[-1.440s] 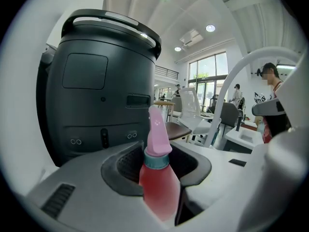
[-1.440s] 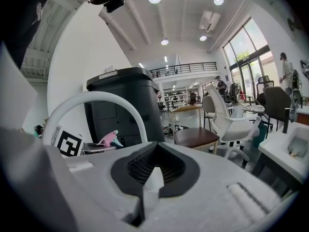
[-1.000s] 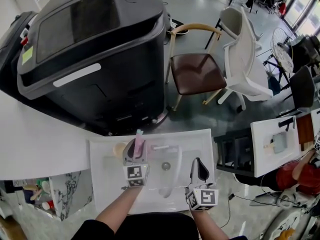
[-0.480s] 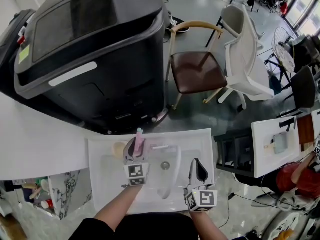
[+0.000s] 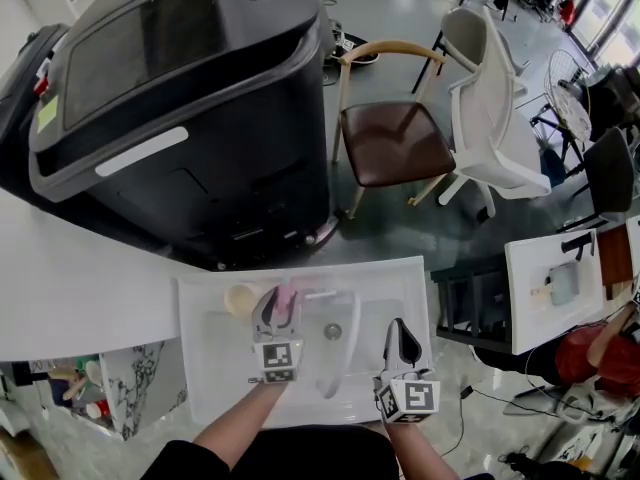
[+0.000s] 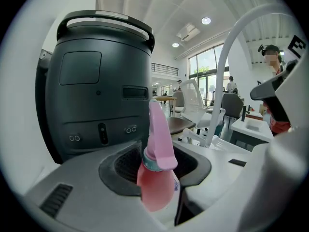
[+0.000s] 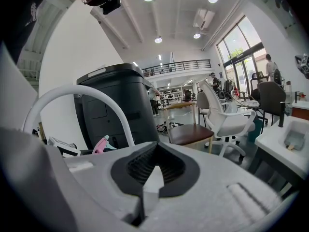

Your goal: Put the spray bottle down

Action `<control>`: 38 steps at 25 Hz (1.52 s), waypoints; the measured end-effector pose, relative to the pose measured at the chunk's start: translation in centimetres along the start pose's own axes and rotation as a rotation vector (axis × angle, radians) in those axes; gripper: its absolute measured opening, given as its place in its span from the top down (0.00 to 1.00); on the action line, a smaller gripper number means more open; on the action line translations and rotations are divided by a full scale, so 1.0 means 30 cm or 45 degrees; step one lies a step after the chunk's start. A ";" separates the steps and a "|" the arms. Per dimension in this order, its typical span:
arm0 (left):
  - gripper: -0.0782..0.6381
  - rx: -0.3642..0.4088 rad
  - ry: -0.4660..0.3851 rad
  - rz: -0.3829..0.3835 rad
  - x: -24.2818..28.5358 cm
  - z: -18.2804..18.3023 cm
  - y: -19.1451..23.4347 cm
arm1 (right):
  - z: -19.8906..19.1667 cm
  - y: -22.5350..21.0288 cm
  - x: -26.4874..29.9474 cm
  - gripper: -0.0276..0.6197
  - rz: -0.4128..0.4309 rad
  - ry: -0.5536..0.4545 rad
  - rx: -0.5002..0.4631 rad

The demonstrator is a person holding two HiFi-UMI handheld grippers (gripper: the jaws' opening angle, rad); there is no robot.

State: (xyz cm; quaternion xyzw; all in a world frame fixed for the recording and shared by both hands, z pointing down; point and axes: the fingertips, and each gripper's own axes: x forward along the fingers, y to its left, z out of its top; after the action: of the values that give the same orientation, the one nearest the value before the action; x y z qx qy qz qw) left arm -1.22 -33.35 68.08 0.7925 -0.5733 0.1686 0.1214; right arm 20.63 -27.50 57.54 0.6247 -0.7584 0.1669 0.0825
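Observation:
A pink spray bottle with a pink trigger head stands upright between the jaws of my left gripper, which is shut on its body. It hangs over the left part of the white sink, beside the curved white faucet. To the right of the faucet my right gripper is shut with nothing in it. The right gripper view catches the bottle's pink head under the faucet arch.
A beige round thing lies at the sink's back left. Behind the sink stands a large black machine. A brown-seated chair and a white chair stand further back. A white counter curves off left.
My left gripper has come down and nearer to me with the spray bottle, lower over the sink. The right gripper has stayed where it was.

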 end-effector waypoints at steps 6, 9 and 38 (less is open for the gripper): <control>0.67 -0.042 -0.087 0.046 -0.001 0.050 0.023 | 0.008 0.004 -0.002 0.96 0.016 -0.012 -0.010; 0.67 -0.008 -0.115 0.064 0.012 0.070 0.040 | 0.009 -0.004 -0.004 0.96 0.011 -0.013 -0.005; 0.46 -0.103 -0.090 -0.041 -0.018 0.019 0.003 | 0.009 0.029 -0.066 0.96 0.035 -0.032 -0.023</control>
State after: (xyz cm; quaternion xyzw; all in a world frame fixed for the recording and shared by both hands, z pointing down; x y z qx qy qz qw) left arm -1.40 -33.14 67.35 0.8017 -0.5707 0.1151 0.1356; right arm 20.21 -25.63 56.51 0.6156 -0.7692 0.1535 0.0763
